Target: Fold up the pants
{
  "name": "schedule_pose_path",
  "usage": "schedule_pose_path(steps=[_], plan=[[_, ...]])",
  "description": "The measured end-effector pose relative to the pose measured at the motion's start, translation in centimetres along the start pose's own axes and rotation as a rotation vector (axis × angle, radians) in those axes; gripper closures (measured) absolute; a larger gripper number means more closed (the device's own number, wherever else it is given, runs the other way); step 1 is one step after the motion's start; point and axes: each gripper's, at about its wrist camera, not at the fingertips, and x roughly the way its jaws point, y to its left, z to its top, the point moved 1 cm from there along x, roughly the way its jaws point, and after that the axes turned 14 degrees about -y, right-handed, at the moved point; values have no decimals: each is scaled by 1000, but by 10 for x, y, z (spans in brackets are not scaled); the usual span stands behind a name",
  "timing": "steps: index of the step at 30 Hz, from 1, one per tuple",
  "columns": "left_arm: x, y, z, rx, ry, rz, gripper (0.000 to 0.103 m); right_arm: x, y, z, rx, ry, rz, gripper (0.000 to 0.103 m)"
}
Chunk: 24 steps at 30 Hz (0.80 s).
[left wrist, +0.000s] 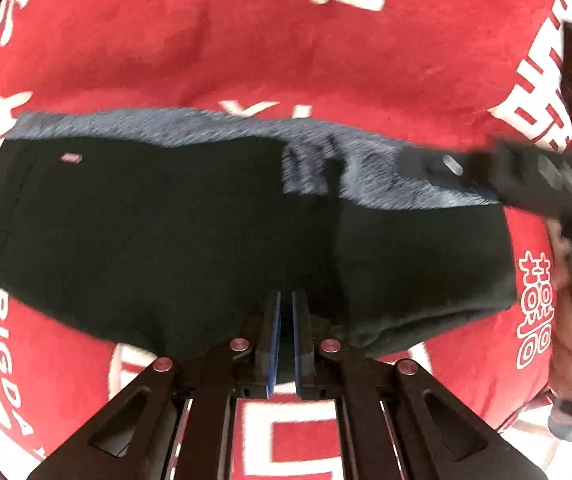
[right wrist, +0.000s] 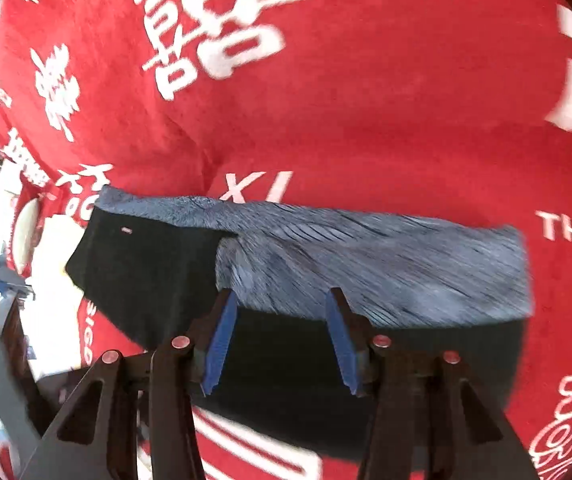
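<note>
Pants [left wrist: 165, 232] lay folded on red blanket [left wrist: 286, 60] — black outside, blue fleece lining [right wrist: 366, 264] showing along far edge. Left gripper [left wrist: 286, 332] clamped shut on near black edge; right gripper [right wrist: 281, 336] stood apart over cloth, nothing pressed between pads. Best done by laying edge flat, releasing slowly — no dragging.
</note>
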Motion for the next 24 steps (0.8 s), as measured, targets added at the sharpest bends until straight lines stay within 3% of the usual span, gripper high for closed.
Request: schedule_pose_path(steps=[4,5,6,7,10,12,15,18,20,22,24], plan=[[-6,19,-8,-33,-3,10,97,26,32,-1,-80,2,-111,54],[-7,23,-9,-43,-4,7,97,31,36,-3,-98,11,-143,63],[-7,27,-9,-53,-5,3,97,40,41,-7,-115,33,-175,80],[-8,30,-11,-58,-6,1,97,44,42,-9,-117,49,-181,86],[-10,38,-12,-65,-11,-8,97,50,50,-14,-149,54,-210,94],[-12,42,-11,-66,-20,-12,97,47,54,-15,-128,50,-164,98],[-11,51,-11,-72,-16,-7,97,55,61,-28,-141,80,-130,98],[-12,54,-7,-68,-12,2,97,61,74,-40,-81,160,71,98],[-16,52,-2,-54,-17,-4,97,42,81,-44,-126,106,50,97],[-18,47,4,-26,-14,-22,97,14,74,-47,-104,51,27,87],[-19,39,8,8,-16,-40,97,-11,54,-49,-47,11,-51,61]])
